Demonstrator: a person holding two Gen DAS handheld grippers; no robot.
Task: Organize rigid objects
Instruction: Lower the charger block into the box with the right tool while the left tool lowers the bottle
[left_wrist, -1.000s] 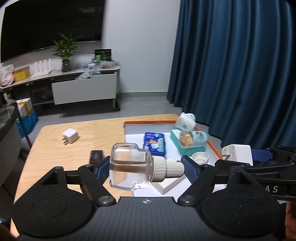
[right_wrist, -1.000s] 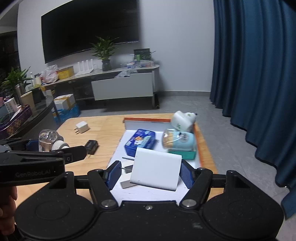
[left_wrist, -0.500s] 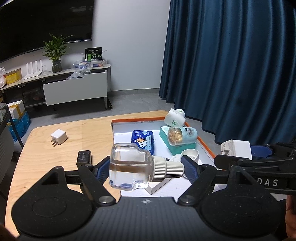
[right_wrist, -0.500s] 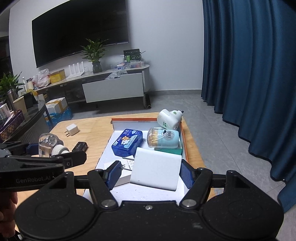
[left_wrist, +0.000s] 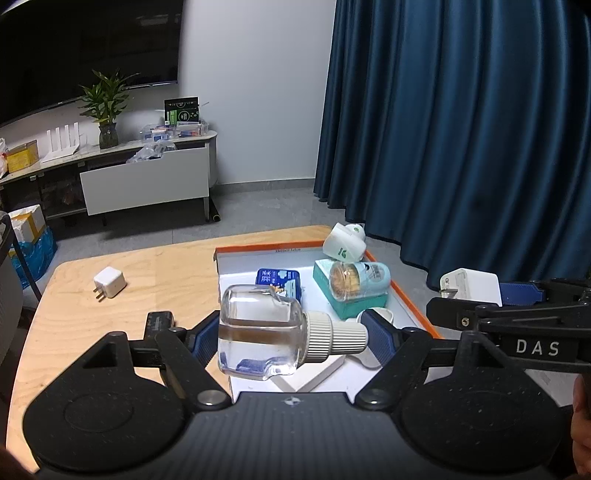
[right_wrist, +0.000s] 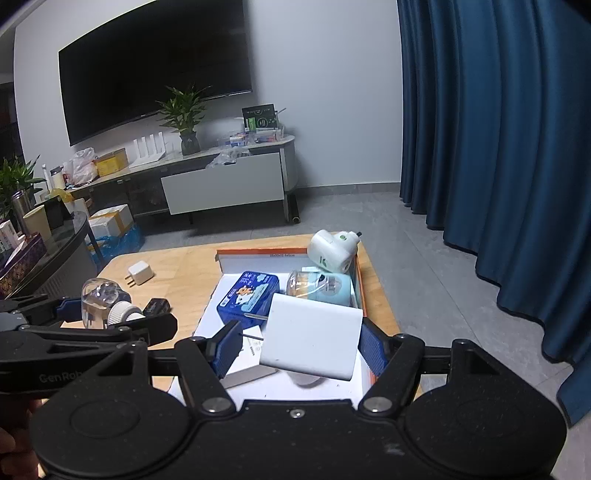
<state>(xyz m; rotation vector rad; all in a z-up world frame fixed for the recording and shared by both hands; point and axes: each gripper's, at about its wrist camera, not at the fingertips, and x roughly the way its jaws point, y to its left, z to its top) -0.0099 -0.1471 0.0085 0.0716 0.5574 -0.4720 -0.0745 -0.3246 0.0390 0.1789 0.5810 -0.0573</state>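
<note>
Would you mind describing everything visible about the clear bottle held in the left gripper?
The clear bottle is a squat, square-shouldered container of what looks like glass or clear plastic, with a white ribbed cap and a narrower white neck. It lies on its side, cap pointing to the right, and is partly filled with clear liquid. The left gripper clamps it end to end, one blue pad on its base, the other on the cap tip. It hangs above the near part of the white tray, touching nothing else.

Left tongs (left_wrist: 291, 332) clamped, right tongs (right_wrist: 299, 347) clamped, level
</note>
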